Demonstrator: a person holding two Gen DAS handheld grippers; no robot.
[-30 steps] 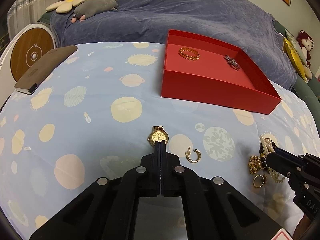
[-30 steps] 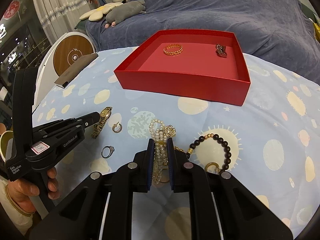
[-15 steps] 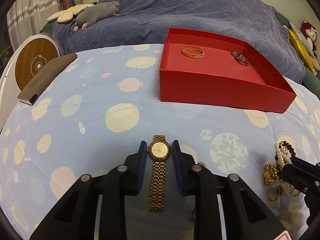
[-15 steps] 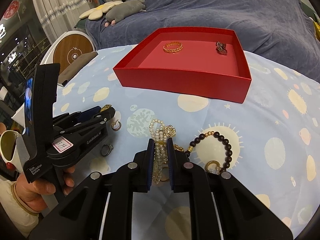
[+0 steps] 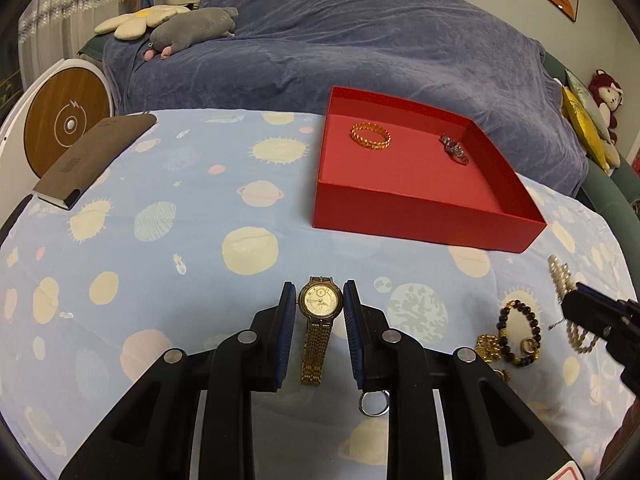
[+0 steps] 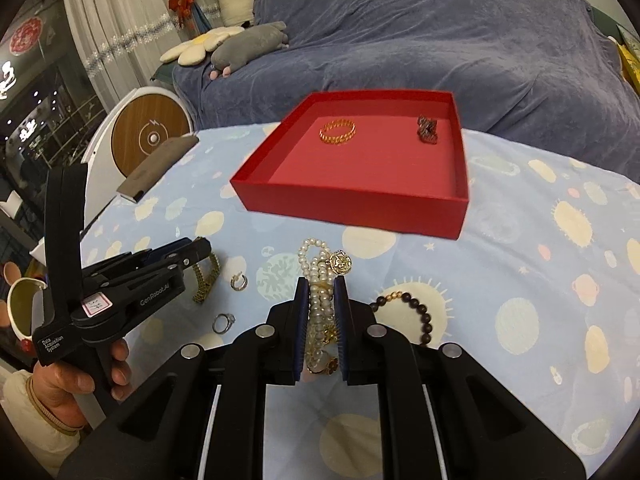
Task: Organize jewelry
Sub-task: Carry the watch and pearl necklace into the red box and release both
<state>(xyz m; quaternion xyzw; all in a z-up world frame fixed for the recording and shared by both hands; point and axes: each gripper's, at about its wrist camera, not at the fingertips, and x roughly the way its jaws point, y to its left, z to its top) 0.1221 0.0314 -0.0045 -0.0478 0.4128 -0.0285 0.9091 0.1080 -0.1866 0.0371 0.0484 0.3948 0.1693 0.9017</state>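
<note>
Through the left wrist camera we see our left gripper [image 5: 319,300] spread, its blue-padded fingers [image 5: 289,304] set on either side of the gold watch [image 5: 320,300], which lies flat on the planet-print tablecloth [image 5: 160,240] with its face up and its band running back toward us; whether the pads touch the case we cannot tell. That view also shows a silver ring [image 5: 374,402] on the cloth just under the right finger, and far right the tip of our right gripper [image 5: 592,312] with pearls hanging from it. The right wrist camera gives what the left one misses: our right gripper [image 6: 321,296] is pinching the pearl necklace [image 6: 316,276], the strands bunched between its pads with a gold medallion [image 6: 341,262] sitting at the top of the bundle. Beside it lies a dark beaded bracelet [image 6: 416,312], and toward our left we see a small hoop earring [image 6: 238,282] and the silver ring [image 6: 223,322], near the left gripper [image 6: 200,250] and the hand holding it [image 6: 72,384]. From this side the watch [image 6: 206,280] shows only as a band of gold links beyond the left gripper's tip. Both views take in the red box [image 5: 424,216] [image 6: 352,210] farther back on the cloth, holding a gold chain ring [image 5: 370,136] [image 6: 338,131] and a dark jewelled piece [image 5: 454,149] [image 6: 427,130], well apart from each other.
</note>
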